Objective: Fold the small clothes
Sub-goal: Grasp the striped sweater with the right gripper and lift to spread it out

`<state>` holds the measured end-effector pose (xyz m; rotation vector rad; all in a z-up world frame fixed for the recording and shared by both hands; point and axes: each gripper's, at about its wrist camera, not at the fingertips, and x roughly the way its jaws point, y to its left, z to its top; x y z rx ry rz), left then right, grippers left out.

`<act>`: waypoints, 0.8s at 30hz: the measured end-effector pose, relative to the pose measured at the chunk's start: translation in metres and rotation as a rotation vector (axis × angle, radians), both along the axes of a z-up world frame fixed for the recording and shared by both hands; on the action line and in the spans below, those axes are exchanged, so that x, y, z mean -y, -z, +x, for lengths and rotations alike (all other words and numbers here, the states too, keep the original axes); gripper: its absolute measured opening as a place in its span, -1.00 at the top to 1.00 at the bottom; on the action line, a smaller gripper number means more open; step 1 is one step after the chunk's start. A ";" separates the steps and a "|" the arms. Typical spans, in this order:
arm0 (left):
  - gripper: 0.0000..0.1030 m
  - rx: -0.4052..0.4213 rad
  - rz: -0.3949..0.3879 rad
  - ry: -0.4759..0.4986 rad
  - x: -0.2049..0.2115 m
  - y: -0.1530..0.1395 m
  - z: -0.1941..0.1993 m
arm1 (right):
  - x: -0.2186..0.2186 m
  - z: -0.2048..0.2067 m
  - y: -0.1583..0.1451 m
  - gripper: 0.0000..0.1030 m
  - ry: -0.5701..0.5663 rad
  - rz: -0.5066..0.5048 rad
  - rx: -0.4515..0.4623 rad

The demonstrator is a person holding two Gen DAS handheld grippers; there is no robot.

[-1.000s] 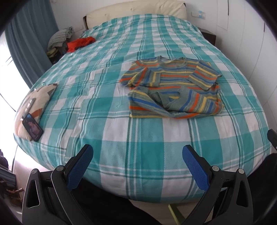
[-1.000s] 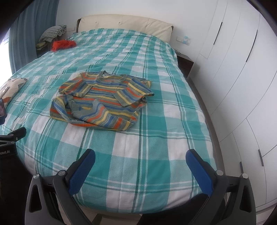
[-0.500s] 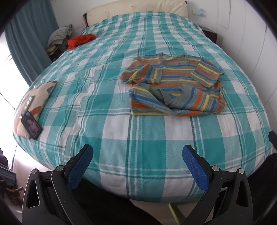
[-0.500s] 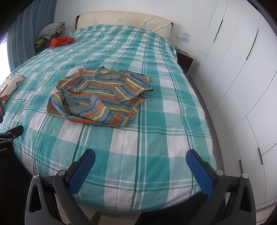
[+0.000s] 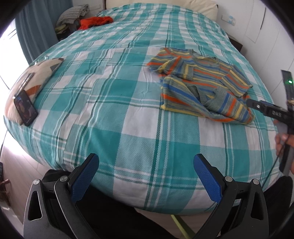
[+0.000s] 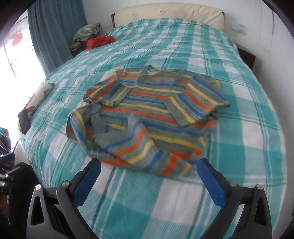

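A small striped sweater (image 6: 150, 117) in grey, blue, orange and yellow lies partly folded on the teal plaid bed (image 6: 248, 103), its sleeves laid over the body and its bottom edge bunched. It also shows in the left wrist view (image 5: 204, 86), to the right of centre. My right gripper (image 6: 148, 167) is open and empty, hovering just before the sweater's near edge. My left gripper (image 5: 145, 163) is open and empty above the bed's near edge, well left of the sweater. The right gripper's body shows at the right edge of the left wrist view (image 5: 272, 110).
A phone (image 5: 25, 107) leans on a patterned cushion (image 5: 36, 73) at the bed's left edge. An orange garment (image 5: 96, 21) and a grey folded pile (image 5: 71, 15) sit at the far left corner. White wardrobe doors (image 5: 266, 22) stand right; a teal curtain (image 6: 55, 33) hangs left.
My right gripper has moved forward and left, up to the sweater's near edge. My left gripper has shifted left, so the sweater sits further right in its view. Both stay open.
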<state>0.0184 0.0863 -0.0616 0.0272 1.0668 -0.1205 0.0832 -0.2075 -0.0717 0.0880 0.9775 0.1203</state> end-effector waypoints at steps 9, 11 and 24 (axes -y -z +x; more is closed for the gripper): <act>-0.99 -0.008 -0.059 -0.035 -0.026 0.002 -0.007 | -0.041 0.062 0.056 0.84 -0.274 0.125 -0.183; -0.99 0.012 -0.061 -0.049 -0.036 0.003 -0.010 | -0.041 0.016 0.029 0.84 -0.426 0.136 -0.140; -0.99 -0.041 -0.089 -0.029 -0.017 0.023 0.003 | 0.107 -0.147 0.039 0.28 -0.232 -0.092 -0.263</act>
